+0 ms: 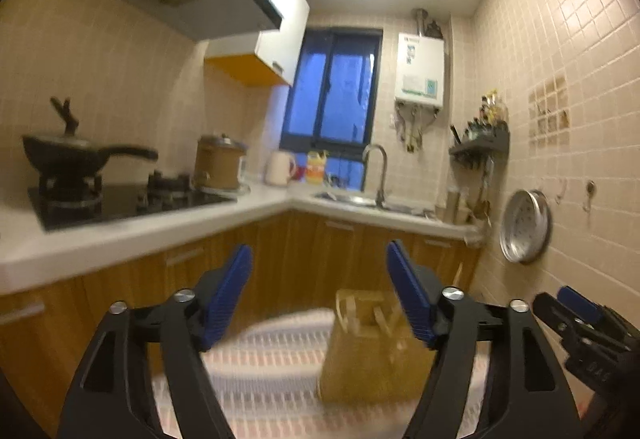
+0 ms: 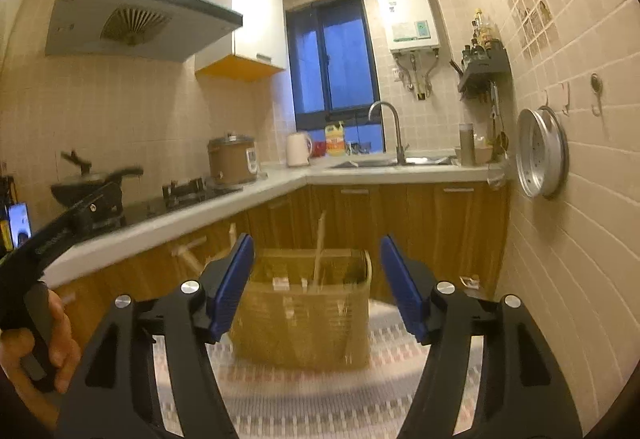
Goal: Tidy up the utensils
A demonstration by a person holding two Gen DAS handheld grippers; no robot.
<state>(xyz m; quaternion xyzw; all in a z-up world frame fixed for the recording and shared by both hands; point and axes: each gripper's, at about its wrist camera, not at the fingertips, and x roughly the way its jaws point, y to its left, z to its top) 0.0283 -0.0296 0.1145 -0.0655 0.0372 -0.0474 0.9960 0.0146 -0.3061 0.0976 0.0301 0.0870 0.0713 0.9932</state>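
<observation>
A tan woven utensil holder (image 2: 308, 319) stands on a patterned cloth (image 2: 280, 391). Wooden utensils (image 2: 319, 255) stick up from its compartments. It also shows, blurred, in the left wrist view (image 1: 368, 355). My right gripper (image 2: 316, 279) is open and empty, its blue pads either side of the holder's top, short of it. My left gripper (image 1: 319, 287) is open and empty, above and left of the holder. The right gripper's tip shows in the left wrist view (image 1: 576, 309), the left tool's body in the right wrist view (image 2: 60, 235).
An L-shaped white counter (image 2: 280, 179) carries a hob with a black pan (image 2: 88, 183), a rice cooker (image 2: 234, 161), a kettle (image 2: 298, 149) and a sink with a tap (image 2: 394, 135). A metal lid (image 2: 540, 155) hangs on the tiled right wall. A rack (image 2: 484, 71) hangs above.
</observation>
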